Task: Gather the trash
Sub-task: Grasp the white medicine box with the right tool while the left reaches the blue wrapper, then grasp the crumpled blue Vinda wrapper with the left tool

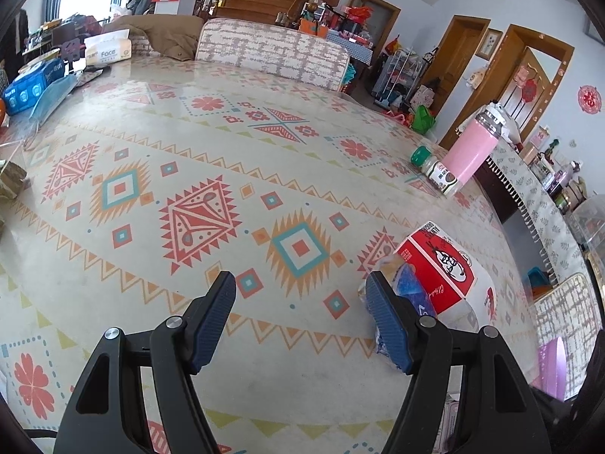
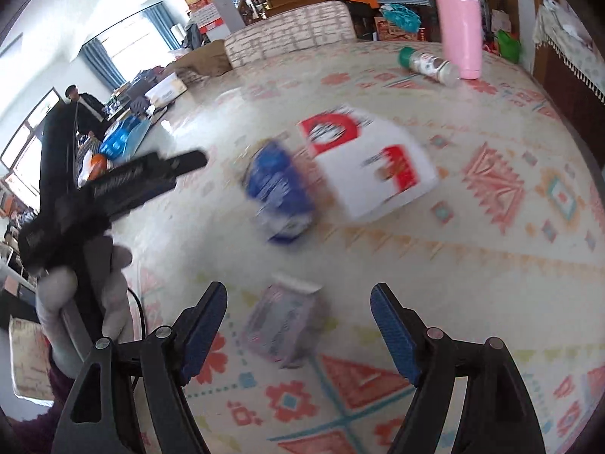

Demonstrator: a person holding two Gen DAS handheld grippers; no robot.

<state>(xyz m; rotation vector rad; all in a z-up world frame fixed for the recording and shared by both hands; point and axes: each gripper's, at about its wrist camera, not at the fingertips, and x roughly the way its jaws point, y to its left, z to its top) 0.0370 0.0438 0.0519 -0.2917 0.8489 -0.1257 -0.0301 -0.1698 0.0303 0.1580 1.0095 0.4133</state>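
Observation:
A red and white KFC box (image 1: 442,268) lies on the patterned table at the right; it also shows blurred in the right wrist view (image 2: 374,162). A blue crumpled wrapper (image 1: 410,291) lies against it, just right of my left gripper's right finger; it shows again in the right wrist view (image 2: 280,193). A small pale pink-grey packet (image 2: 283,325) lies between the open fingers of my right gripper (image 2: 298,325). My left gripper (image 1: 300,306) is open and empty over bare tablecloth. The left gripper body, held by a gloved hand, shows in the right wrist view (image 2: 113,189).
A pink tumbler (image 1: 472,151) and a lying spice jar with a green cap (image 1: 438,170) sit at the far right edge. A tissue box (image 1: 107,51), a blue pack (image 1: 28,87) and face masks sit at the far left. A chair (image 1: 272,49) stands behind the table.

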